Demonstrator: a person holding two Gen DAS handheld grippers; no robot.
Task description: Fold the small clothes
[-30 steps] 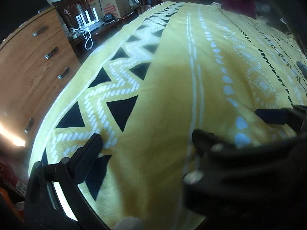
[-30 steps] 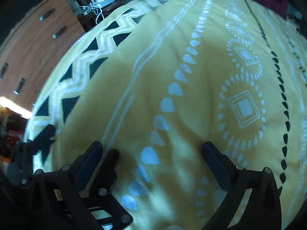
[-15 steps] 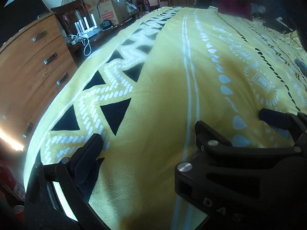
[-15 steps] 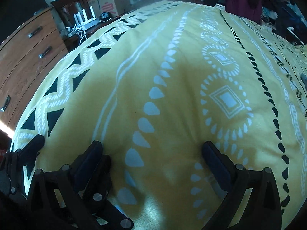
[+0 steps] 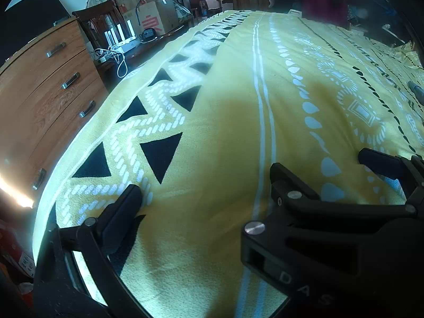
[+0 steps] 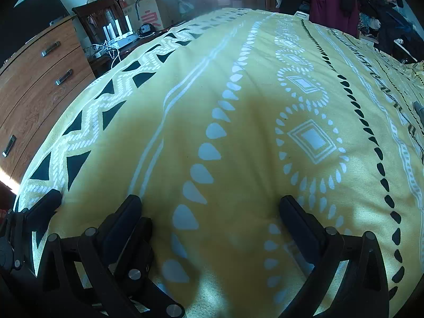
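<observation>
A yellow blanket with white and black patterns covers the bed and fills both views. No small garment lies on the part of it that shows. My left gripper hovers open over the near edge, with nothing between its fingers. Its right finger is hidden behind my right gripper, which stands close beside it. In the right wrist view my right gripper is open and empty just above the blanket, and the left gripper shows at the lower left. A maroon garment hangs at the bed's far end.
A wooden chest of drawers stands along the left side of the bed. Cardboard boxes, a chair and cables crowd the far left. Piled clothes sit at the far right. A small grey object lies on the blanket's right edge.
Both views have tipped up and show more of the room beyond the bed. The two grippers stay open, side by side over the near edge.
</observation>
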